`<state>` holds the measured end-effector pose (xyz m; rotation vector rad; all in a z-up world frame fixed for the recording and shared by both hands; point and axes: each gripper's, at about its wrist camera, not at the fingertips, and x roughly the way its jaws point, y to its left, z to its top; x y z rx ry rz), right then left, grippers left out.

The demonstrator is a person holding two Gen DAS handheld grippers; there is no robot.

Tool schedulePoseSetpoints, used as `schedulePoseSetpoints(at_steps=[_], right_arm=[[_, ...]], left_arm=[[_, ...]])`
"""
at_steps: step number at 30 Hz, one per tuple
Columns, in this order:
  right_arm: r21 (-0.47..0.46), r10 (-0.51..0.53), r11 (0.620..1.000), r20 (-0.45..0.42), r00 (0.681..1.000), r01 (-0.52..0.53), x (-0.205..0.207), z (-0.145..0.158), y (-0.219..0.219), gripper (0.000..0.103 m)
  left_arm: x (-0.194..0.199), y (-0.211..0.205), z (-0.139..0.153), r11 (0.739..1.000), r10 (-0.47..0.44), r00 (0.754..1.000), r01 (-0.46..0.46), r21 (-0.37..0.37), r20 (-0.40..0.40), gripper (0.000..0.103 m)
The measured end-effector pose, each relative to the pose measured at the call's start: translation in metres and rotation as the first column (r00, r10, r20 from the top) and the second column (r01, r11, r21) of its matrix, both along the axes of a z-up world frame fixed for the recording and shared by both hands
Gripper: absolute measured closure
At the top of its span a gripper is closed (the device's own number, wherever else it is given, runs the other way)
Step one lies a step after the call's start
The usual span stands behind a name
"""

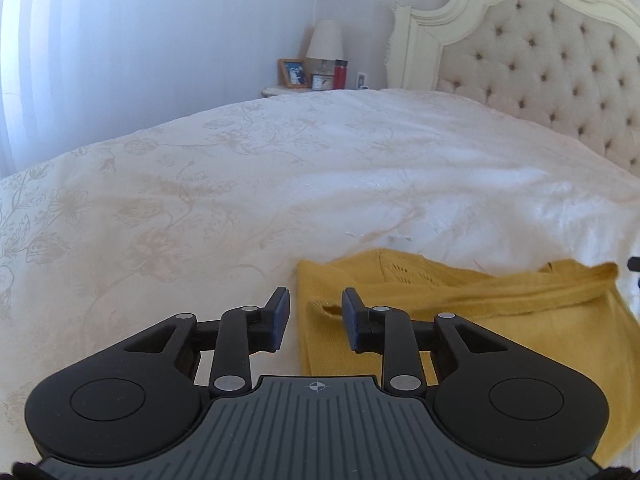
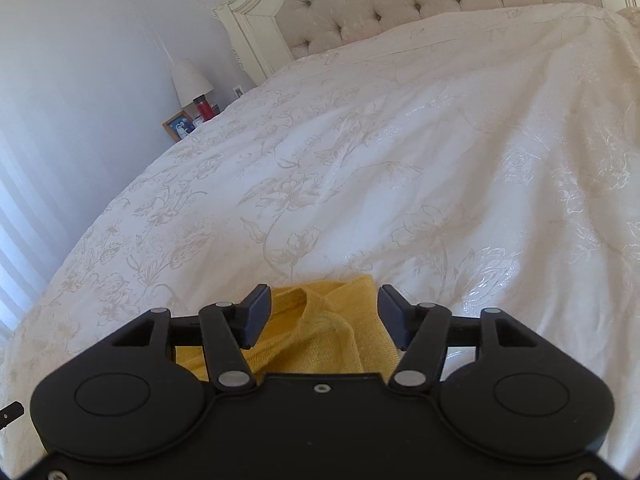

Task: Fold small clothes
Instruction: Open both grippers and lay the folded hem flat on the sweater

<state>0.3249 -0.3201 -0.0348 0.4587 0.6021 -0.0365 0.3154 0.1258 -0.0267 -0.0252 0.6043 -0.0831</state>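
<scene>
A small mustard-yellow knit garment (image 1: 480, 304) lies on the white floral bedspread (image 1: 240, 200). In the left wrist view it spreads from below centre to the right edge. My left gripper (image 1: 315, 312) is open, its jaws either side of the garment's left edge, nothing held. In the right wrist view a rumpled end of the garment (image 2: 324, 328) lies between and under the jaws. My right gripper (image 2: 325, 312) is open wide above it and holds nothing.
A tufted cream headboard (image 1: 540, 68) stands at the far end of the bed. A nightstand holds a lamp (image 1: 325, 42), a photo frame (image 1: 294, 73) and a red bottle (image 1: 340, 74). White curtains (image 1: 32, 60) hang at the left.
</scene>
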Motion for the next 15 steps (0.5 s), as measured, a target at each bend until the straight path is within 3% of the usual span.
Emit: schedulePoseSetpoints(at_steps=[7,15], right_arm=[[-0.136,0.156,0.978,-0.051,0.986,-0.161,-0.012,-0.005,0.044,0.038],[-0.232,0.224,0.939,-0.154,0.962,-0.256,0.014,-0.024,0.074,0.039]], left_arm=[[-0.007,-0.034,-0.024,0.988,-0.121,0.991,0.125,0.094,-0.052,0.074],[0.046,-0.028,-0.040,0.997,-0.064,0.986,0.071,0.044,-0.151,0.074]])
